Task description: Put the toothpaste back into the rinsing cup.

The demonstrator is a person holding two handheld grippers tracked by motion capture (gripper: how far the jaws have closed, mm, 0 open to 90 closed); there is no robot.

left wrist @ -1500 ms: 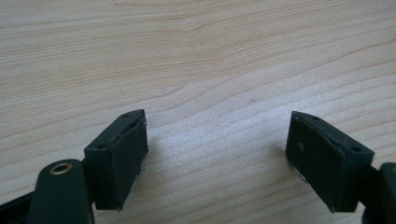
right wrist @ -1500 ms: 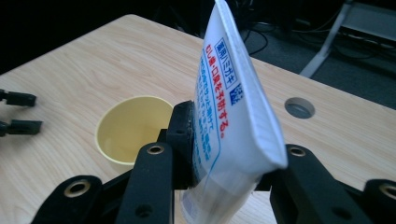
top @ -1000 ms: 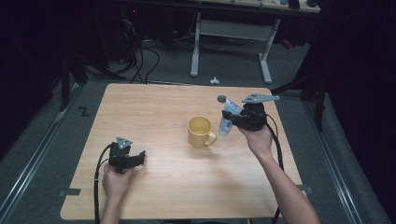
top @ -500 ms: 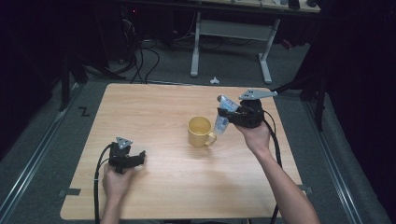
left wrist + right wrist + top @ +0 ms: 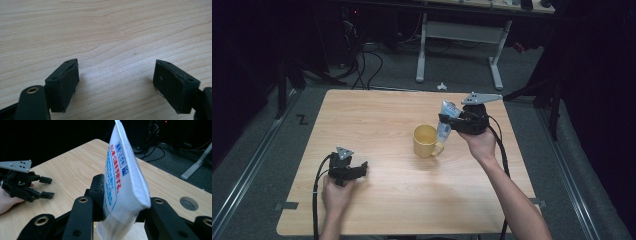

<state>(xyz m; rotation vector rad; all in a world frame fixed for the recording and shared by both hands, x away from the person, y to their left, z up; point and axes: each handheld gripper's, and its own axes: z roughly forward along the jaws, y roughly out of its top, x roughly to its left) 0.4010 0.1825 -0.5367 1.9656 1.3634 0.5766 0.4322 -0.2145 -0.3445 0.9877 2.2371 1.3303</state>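
White pouch (image 5: pixel 122 180) w/ red + blue Japanese print, clear-ish at the bottom, pinched btw the jaws of the right tool (image 5: pixel 451 121) and held up off the surface (image 5: pixel 377 125), roughly upright w/ its top edge up. In the high view it hangs just right of a yellow mug (image 5: pixel 427 141), which sits upright near the middle, handle toward the front-right, looks empty.

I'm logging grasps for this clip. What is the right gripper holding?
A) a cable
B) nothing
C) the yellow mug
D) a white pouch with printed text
D: the right gripper has its jaws shut on the white pouch, held near the yellow mug standing on the table.
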